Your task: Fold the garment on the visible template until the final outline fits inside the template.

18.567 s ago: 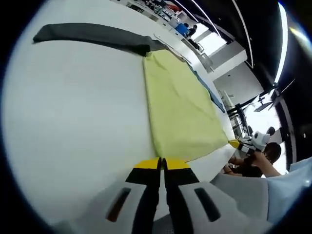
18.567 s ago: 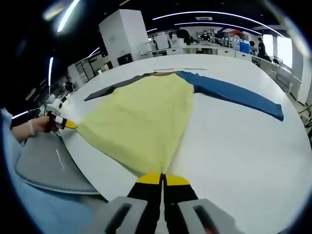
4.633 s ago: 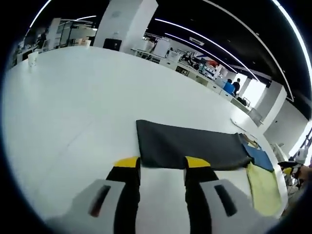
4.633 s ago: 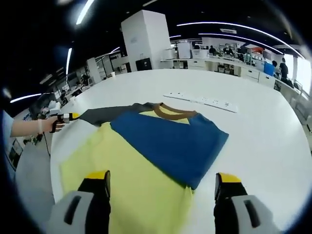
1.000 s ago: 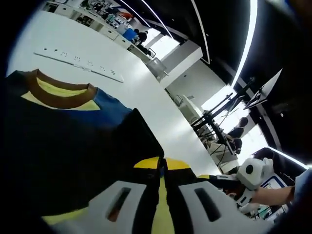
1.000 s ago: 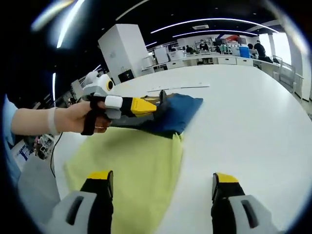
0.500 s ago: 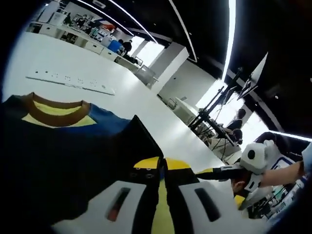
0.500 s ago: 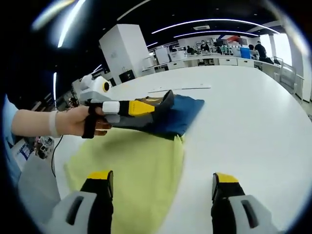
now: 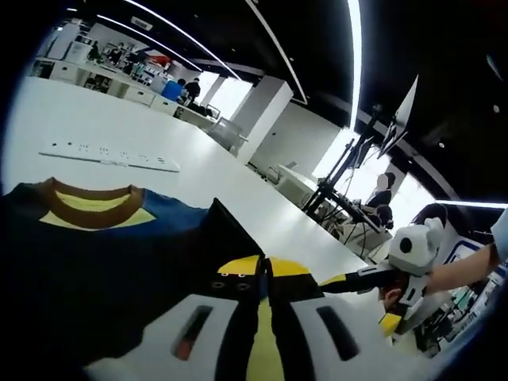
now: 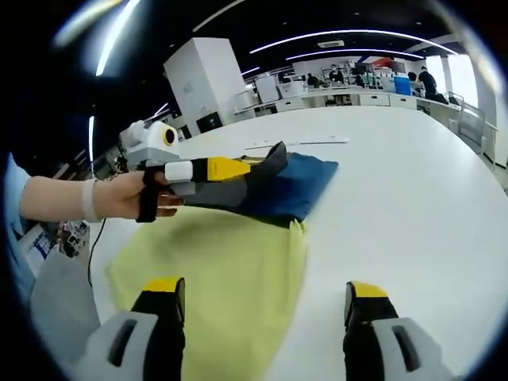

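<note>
While left claw (image 10: 238, 170) pinches dark sleeve (image 10: 262, 176), right claw (image 10: 262, 298) apparently empty

White table (image 10: 413, 190), yellow, blue and dark garment (image 10: 230, 270) spread on it, long white strip (image 9: 111, 155) lying beyond the collar

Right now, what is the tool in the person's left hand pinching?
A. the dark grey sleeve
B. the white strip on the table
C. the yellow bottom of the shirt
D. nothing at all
A: the left tool is shut on the dark grey sleeve, lifting it over the blue sleeve.
</note>
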{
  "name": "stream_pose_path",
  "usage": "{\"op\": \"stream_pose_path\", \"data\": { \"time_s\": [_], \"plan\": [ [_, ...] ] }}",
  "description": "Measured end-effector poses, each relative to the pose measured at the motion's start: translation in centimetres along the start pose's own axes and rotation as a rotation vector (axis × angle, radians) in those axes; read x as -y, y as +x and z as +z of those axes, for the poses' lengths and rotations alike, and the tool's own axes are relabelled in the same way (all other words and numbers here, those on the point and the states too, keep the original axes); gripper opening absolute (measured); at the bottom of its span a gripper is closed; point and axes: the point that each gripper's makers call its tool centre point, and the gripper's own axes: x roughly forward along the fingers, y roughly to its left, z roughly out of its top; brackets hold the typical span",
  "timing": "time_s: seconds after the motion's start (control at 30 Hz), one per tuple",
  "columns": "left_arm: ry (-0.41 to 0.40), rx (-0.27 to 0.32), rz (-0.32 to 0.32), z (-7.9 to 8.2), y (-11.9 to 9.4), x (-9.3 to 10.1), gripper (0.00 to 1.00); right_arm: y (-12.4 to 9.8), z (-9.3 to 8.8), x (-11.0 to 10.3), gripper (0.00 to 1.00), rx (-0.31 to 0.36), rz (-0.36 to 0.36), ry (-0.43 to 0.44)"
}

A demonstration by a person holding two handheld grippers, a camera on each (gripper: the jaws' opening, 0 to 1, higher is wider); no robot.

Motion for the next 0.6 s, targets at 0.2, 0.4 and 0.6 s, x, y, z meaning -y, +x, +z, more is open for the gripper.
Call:
{"op": "stream_pose_path", "data": {
  "time_s": [0.2, 0.4, 0.6],
  "plan": [
    [-0.011, -0.014, -0.015, -0.7, 0.3, 0.6, 0.15, -0.3, 0.0, 0.3, 0.83, 0.002, -0.008, 0.003],
    [0.057, -0.051, 0.002, -1.1, 0.0, 0.5, 0.53, -0.2, 0.1, 0.2, 0.84, 0.003, -0.004, 0.003],
    [0.102, -0.065, -0.004, -1.0, -1.2, 0.7, 0.83, 0.0, 0.4, -0.3, 0.86, 0.003, 0.006, -0.012]
  ]
}}
